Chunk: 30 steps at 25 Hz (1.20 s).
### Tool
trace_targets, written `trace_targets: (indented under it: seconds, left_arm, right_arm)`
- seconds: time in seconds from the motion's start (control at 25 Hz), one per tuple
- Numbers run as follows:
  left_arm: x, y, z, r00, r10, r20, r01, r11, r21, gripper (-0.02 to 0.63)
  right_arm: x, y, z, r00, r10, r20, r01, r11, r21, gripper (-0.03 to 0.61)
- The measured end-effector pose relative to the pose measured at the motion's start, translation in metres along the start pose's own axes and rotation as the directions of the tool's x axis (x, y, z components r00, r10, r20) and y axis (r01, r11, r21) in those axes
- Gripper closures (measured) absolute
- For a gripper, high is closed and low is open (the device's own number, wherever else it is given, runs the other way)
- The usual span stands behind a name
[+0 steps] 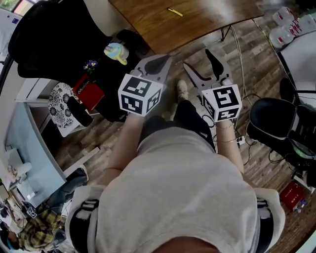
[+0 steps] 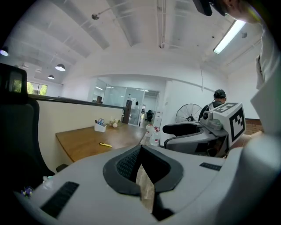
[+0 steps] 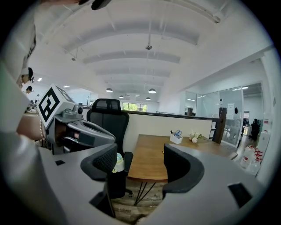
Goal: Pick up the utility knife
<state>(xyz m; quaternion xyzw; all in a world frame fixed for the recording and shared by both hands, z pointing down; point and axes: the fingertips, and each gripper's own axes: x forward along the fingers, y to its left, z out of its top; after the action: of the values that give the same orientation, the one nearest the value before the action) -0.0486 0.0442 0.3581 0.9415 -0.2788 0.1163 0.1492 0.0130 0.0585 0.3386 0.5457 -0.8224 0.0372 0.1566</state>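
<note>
The utility knife is a slim yellow thing lying on the brown wooden table ahead of me. It also shows in the left gripper view as a small yellow bar on the tabletop. Both grippers are held in the air over the floor, short of the table's near edge and well away from the knife. My left gripper is shut with nothing held; its pads meet. The right gripper stands open and empty, and its right jaw covers the knife's part of the table.
A black office chair with a mint cup stands at the table's left. A red box lies below it. Another black chair and cables are at the right. Water bottles stand far right. A pen holder sits on the table.
</note>
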Motion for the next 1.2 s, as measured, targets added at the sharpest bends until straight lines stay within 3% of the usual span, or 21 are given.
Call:
trace_targets:
  seconds: [0.24, 0.6, 1.0, 1.2]
  left_arm:
    - [0.017, 0.014, 0.011, 0.997, 0.076, 0.023, -0.076, 0.997, 0.000, 0.600]
    - [0.090, 0.078, 0.046, 0.980, 0.199, 0.011, -0.198, 0.979, -0.046, 0.600]
    - [0.158, 0.146, 0.085, 0.933, 0.359, 0.028, -0.354, 0.929, -0.112, 0.600]
    - [0.184, 0.168, 0.101, 0.917, 0.392, 0.074, -0.372, 0.907, -0.198, 0.600]
  right_arm:
    - [0.023, -0.029, 0.005, 0.997, 0.056, 0.059, -0.056, 0.998, -0.003, 0.252]
    - [0.115, -0.098, 0.030, 0.976, 0.209, 0.067, -0.206, 0.977, -0.047, 0.253]
    - [0.198, -0.162, 0.052, 0.918, 0.389, 0.080, -0.382, 0.920, -0.085, 0.255]
    - [0.221, -0.182, 0.062, 0.882, 0.461, 0.094, -0.451, 0.885, -0.116, 0.256]
